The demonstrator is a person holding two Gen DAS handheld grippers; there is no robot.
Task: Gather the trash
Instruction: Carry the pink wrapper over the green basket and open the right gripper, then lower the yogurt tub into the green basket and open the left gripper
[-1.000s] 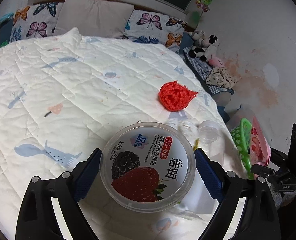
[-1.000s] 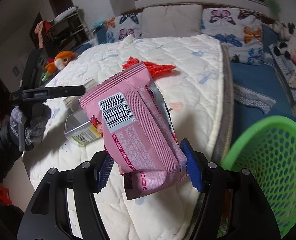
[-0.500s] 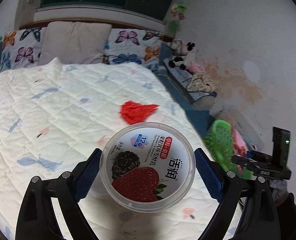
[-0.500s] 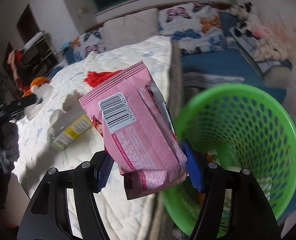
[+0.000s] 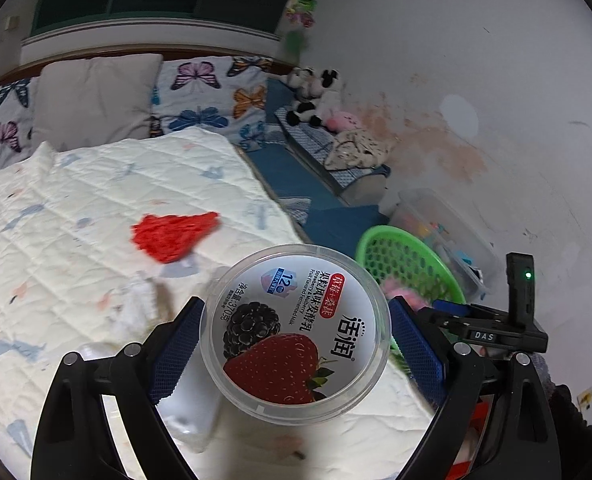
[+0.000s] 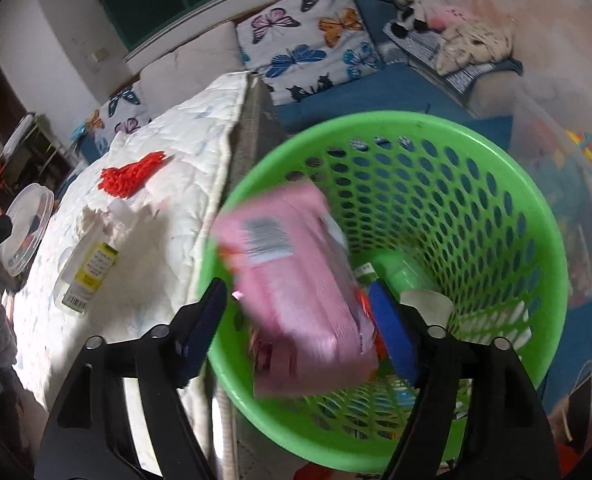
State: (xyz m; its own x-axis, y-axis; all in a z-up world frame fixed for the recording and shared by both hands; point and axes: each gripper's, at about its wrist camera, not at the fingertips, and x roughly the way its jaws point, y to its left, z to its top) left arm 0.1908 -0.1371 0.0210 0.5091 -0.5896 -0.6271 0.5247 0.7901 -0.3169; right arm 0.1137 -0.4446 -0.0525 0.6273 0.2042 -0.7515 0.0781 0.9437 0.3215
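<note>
Over the green basket [image 6: 528, 216], the right gripper [image 6: 302, 330], jaws just opening, releases the pink packet [image 6: 296, 288]; the left gripper [image 5: 296, 350] clamps a yogurt tub [image 5: 293, 334].

The laundry-style basket [image 6: 536, 216] stands on the floor just beside the bed's [image 6: 183, 152] edge. Inside its rim sits a snack packet [image 6: 300, 292], over other trash. On the quilt lie a mesh net [image 6: 129, 178] and a bottle [image 6: 89, 272]. Pillows [image 5: 91, 100] line the bed's far end.
</note>
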